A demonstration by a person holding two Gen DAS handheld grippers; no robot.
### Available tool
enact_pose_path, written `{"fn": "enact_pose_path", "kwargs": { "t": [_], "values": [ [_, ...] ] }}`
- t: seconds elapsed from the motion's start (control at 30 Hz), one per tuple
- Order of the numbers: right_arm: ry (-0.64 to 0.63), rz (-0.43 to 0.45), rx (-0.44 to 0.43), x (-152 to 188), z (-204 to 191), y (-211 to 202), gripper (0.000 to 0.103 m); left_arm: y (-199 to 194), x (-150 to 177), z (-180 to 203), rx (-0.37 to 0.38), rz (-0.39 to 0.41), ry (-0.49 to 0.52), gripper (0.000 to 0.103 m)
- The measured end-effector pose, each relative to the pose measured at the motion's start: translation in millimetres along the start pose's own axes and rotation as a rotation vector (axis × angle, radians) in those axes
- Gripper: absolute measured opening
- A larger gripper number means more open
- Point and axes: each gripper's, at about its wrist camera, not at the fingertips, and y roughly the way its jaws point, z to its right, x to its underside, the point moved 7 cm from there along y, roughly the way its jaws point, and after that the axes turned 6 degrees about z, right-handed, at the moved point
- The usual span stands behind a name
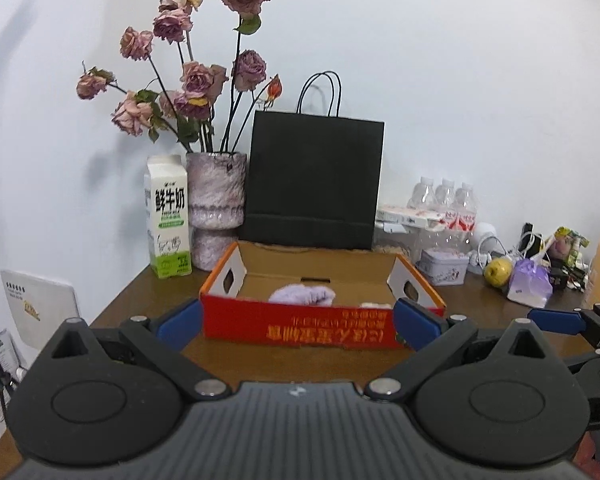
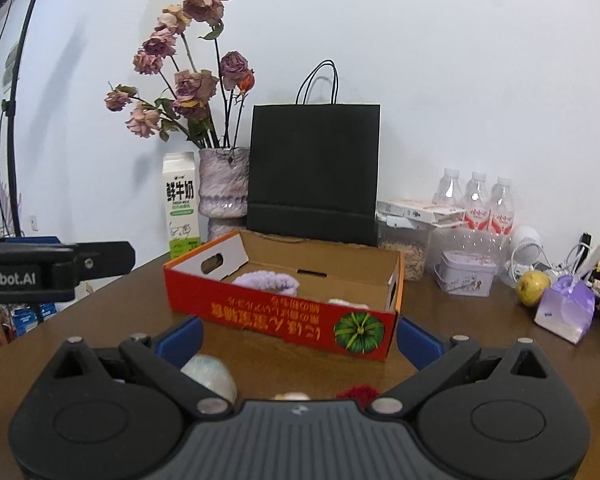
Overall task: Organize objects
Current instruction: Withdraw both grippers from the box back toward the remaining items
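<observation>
An open red cardboard box [image 1: 320,326] stands on the brown table; it also shows in the right wrist view [image 2: 284,316]. A fluffy lilac item [image 1: 302,295] lies inside it, seen too in the right wrist view [image 2: 266,281], with a pale item [image 2: 346,303] beside it. My left gripper [image 1: 298,326] is open and empty just in front of the box. My right gripper [image 2: 300,340] is open and empty, a little nearer than the box. Below it lie a pale round object [image 2: 210,374], a red fuzzy item [image 2: 358,393] and a small pale thing [image 2: 290,396], partly hidden.
Behind the box stand a black paper bag [image 1: 314,182], a vase of dried roses [image 1: 216,208] and a milk carton [image 1: 167,216]. To the right are water bottles [image 2: 478,200], a tin [image 2: 466,278], a green apple [image 2: 533,288] and a lilac pouch [image 2: 566,308].
</observation>
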Motion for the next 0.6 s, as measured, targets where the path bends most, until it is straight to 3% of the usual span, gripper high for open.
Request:
{"fn": "enact_pose_path", "kwargs": {
  "t": [0.6],
  "values": [
    [-0.002,-0.092,0.009,66.6,3.8,-62.4,0.103,-55.9,61.0,7.7,-0.024,-0.144,0.037,0.103]
  ]
}}
